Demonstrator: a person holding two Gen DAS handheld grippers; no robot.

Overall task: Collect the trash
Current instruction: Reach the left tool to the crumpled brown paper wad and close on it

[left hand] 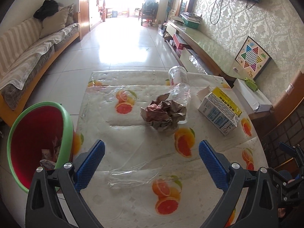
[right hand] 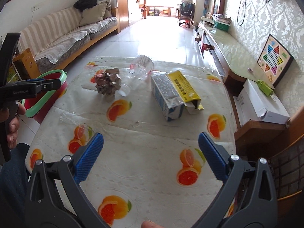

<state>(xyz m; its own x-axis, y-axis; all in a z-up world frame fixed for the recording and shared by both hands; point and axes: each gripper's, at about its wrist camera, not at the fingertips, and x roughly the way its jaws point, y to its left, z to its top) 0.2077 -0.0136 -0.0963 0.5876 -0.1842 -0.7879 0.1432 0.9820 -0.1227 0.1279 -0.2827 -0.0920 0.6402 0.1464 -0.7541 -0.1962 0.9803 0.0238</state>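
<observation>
A crumpled brown paper wad (left hand: 164, 113) (right hand: 108, 83) lies mid-table, touching a clear plastic bottle (left hand: 179, 85) (right hand: 140, 71) lying on its side behind it. To the right lies an opened blue, white and yellow carton (left hand: 220, 109) (right hand: 174, 93). A red bin with a green rim (left hand: 38, 142) (right hand: 47, 93) stands off the table's left edge, with some trash inside. My left gripper (left hand: 151, 163) is open over the near left of the table, empty. My right gripper (right hand: 151, 155) is open over the near table, empty.
The table (right hand: 144, 171) wears an orange-print cloth under clear plastic. A sofa (left hand: 28, 57) runs along the left, a long low cabinet (left hand: 205, 45) along the right wall, with a white box (right hand: 262, 102) close to the table. A hand (right hand: 11, 121) holds the left gripper's handle.
</observation>
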